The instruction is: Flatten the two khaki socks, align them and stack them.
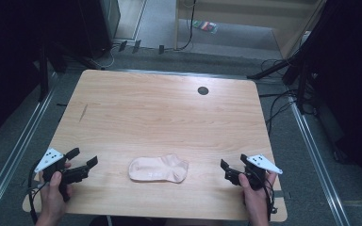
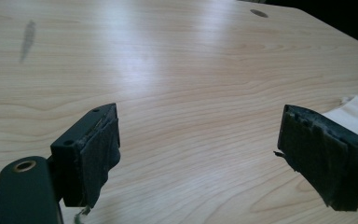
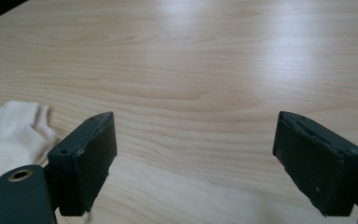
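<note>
A pale pink sock (image 1: 158, 168) lies flat near the front edge of the wooden table (image 1: 160, 108), midway between the two hands. My left gripper (image 1: 84, 157) hovers to the left of it, jaws wide apart with nothing between them. In the left gripper view the left gripper (image 2: 198, 116) frames bare wood, and a corner of the sock (image 2: 354, 109) peeks past the right jaw. My right gripper (image 1: 233, 162) stands to the right of the sock, open and empty. Seen from the right gripper view, the right gripper (image 3: 193, 119) spans bare table and the sock (image 3: 9, 130) lies at the lower left.
A round dark cable hole (image 1: 202, 90) sits near the table's far edge, and a dark smear (image 1: 83, 113) marks the wood at the left. Cables and stand legs lie on the floor beyond the table.
</note>
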